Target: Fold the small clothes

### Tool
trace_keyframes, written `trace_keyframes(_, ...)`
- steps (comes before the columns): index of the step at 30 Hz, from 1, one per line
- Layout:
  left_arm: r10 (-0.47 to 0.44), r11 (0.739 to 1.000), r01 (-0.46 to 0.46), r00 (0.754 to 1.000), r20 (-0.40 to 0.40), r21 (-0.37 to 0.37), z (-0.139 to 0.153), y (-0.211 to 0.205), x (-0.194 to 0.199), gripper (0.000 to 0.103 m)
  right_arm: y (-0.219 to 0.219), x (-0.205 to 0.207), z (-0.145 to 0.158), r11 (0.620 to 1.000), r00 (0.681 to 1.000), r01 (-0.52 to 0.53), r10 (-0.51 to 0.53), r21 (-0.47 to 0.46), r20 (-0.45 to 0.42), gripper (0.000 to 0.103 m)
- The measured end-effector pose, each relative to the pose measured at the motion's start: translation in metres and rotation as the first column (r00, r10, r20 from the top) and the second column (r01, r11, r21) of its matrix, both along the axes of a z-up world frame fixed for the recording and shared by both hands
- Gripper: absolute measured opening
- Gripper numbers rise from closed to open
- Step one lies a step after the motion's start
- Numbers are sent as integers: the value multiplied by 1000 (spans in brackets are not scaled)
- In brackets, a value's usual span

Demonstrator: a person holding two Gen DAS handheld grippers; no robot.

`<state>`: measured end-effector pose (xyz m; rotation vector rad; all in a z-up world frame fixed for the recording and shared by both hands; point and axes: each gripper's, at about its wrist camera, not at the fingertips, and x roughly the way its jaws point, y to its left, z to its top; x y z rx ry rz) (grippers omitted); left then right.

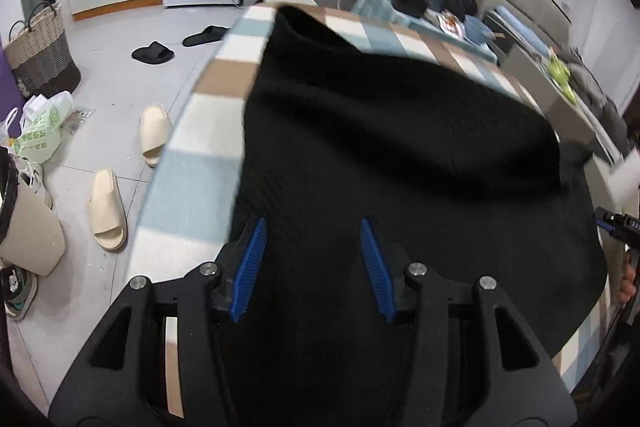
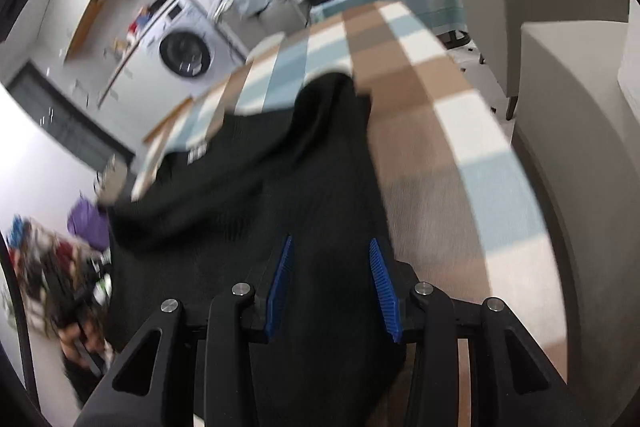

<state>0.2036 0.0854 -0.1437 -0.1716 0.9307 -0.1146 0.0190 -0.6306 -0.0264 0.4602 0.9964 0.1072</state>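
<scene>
Now laying the black garment (image 1: 400,147) out on the checked tabletop (image 1: 192,131), judging by how it is sprawling across the blue, white and tan squares with one end reaching toward the far edge. Looking like the release part of a fold or a spread, not the pinch. Sitting rumpled in the middle, ridged and bunched rather than flat, with its near edge hanging toward both cameras.

Left claw (image 1: 314,231) standing partly open, blue pads apart, dark ribbed cloth lying in the gap but neither pad visibly pressing on it. Right claw (image 2: 330,251) likewise partly open, cloth running up between its blue pads (image 2: 280,279), again with daylight between pad and fabric, so not gripping. Showing too at the right edge of the left wrist view, near the garment's right side.

Calling next, probably, for a fresh pick: choosing two matching points on one edge, closing on a single layer, then carrying that edge over the body of the garment. Needing care with the bunched middle, since a grab there would be likely to catch several layers at once. Blurring in both views, so not telling exactly where the hem is lying.
</scene>
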Motion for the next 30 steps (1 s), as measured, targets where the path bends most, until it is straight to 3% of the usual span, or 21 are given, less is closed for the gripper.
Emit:
trace_keyframes(4,-43,997,43,999,-2,58,-13,-19,-18,46,24,-23,-7,994,998,-63,65,-90,20,40)
trace_keyframes(7,-47,996,46,999,8,76,-16,-27,-27,45,29,-24,-14,992,998,-64,66,-105,14,39)
trace_keyframes(10,-53,995,53,999,1,84,-17,-34,-36,33,37,-22,-16,984,998,-69,71,-166,1,31)
trace_keyframes(14,-66,992,65,998,3,109,-16,-39,-47,29,48,-25,-15,965,996,-88,88,-248,-12,23)
trace_keyframes(24,-96,983,99,995,-26,153,-6,-47,-107,28,53,-72,-12,968,992,-126,117,-217,-52,23)
trace_keyframes(27,-101,986,105,994,-36,132,-3,-44,-126,28,50,-84,-8,970,990,-137,124,-199,-73,24)
trace_keyframes(30,-71,992,71,997,5,101,6,-42,-128,28,44,-81,7,977,995,-104,100,-186,-30,24)
